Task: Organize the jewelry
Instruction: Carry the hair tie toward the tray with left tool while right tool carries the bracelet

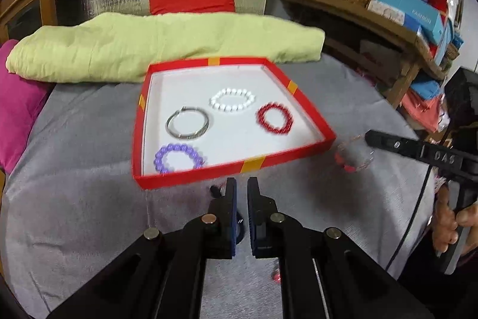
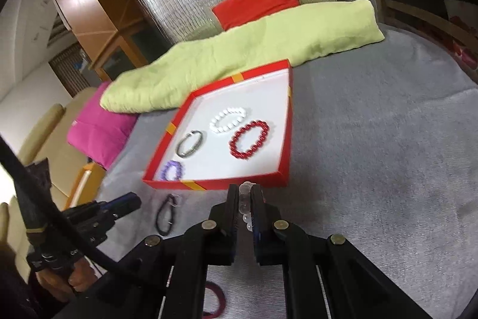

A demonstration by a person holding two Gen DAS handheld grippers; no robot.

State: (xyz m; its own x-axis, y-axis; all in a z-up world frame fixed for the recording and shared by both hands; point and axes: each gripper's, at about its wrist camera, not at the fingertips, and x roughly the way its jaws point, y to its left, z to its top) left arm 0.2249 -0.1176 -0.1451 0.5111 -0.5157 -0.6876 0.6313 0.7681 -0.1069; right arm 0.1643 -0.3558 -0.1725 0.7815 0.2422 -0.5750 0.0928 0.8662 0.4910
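Bracelets dangle from both my tongs: right tongs (image 2: 244,193) clamp slippery clear beads (image 2: 245,204), left tongs (image 1: 241,193) pinch limp dark cord (image 2: 166,214) near tray (image 1: 227,171).

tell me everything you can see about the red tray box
The red tray box is a shallow, open, square-ish lid-like tray, seemingly cardboard, with red walls, a white floor and yellow tape patches on its rim. It lies flat on the grey cloth, its far edge beside the green cushion. Inside lie four separate bracelets: white bead, red bead, silver bangle, purple bead. Neither gripper touches it.
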